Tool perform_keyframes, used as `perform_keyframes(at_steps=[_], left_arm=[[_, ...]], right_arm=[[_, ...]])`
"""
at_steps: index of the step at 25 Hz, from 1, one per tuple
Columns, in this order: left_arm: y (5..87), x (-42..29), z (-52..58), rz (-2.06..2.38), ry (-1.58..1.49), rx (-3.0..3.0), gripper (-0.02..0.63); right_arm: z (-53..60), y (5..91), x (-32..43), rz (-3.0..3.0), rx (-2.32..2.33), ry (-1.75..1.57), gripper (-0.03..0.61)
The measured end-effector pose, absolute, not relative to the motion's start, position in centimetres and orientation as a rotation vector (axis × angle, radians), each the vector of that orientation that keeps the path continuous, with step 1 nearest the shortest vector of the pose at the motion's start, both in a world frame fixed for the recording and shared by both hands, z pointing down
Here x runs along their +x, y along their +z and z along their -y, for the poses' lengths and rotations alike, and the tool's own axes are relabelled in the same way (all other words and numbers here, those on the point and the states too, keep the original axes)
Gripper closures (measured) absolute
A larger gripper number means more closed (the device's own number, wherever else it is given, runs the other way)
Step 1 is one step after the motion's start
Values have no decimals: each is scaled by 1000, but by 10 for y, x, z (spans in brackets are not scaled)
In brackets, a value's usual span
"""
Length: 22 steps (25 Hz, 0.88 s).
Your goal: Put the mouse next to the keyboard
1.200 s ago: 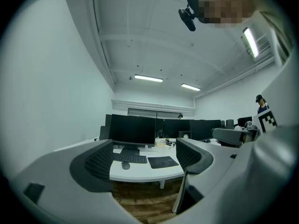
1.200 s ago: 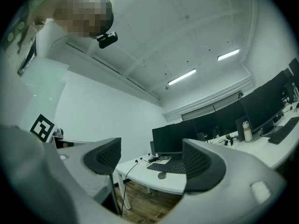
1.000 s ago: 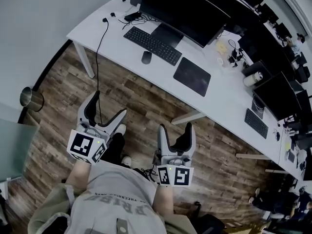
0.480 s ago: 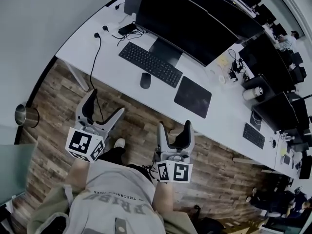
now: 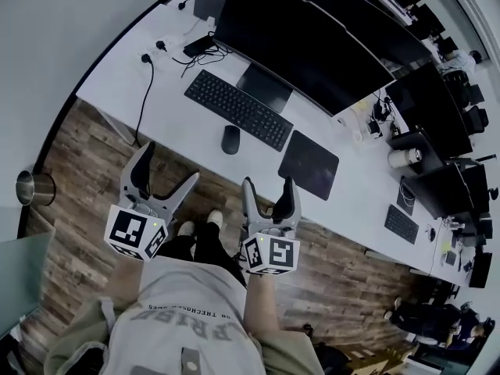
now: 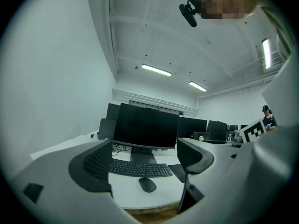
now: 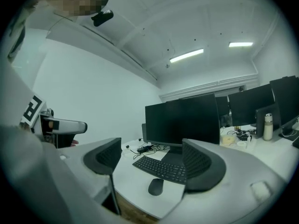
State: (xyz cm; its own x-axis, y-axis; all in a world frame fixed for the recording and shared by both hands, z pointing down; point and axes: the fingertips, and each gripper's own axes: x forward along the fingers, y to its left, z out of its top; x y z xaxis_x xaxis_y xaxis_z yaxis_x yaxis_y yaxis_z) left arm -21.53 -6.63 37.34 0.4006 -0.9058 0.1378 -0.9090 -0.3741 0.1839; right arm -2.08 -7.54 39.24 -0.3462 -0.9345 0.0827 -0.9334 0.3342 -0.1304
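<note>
A black mouse point(image 5: 230, 139) lies on the white desk point(image 5: 160, 80), just in front of a black keyboard point(image 5: 237, 109). The mouse point(image 6: 147, 184) and keyboard point(image 6: 140, 169) show between the jaws in the left gripper view, and the mouse point(image 7: 155, 186) and keyboard point(image 7: 161, 168) likewise in the right gripper view. My left gripper point(image 5: 166, 166) is open and empty over the wooden floor, short of the desk edge. My right gripper point(image 5: 266, 187) is open and empty too, near the desk's front edge below the mouse.
A dark mouse pad point(image 5: 309, 164) lies right of the keyboard. A large black monitor point(image 5: 301, 41) stands behind it, with cables point(image 5: 187, 47) at the desk's far left. A metal bin point(image 5: 33, 186) stands on the floor at left. More monitors and desks run to the right.
The view has closed in on the desk. Both grippers have moved nearer to it, and the right gripper now sits close to the front edge, still open.
</note>
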Motion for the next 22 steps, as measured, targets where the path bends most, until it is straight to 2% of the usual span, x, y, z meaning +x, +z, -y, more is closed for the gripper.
perform_keyframes(at_steps=[22], left_arm=[[394, -203, 153, 1837, 120, 2221, 198]], right_arm=[[230, 608, -77, -2977, -1717, -729, 179]])
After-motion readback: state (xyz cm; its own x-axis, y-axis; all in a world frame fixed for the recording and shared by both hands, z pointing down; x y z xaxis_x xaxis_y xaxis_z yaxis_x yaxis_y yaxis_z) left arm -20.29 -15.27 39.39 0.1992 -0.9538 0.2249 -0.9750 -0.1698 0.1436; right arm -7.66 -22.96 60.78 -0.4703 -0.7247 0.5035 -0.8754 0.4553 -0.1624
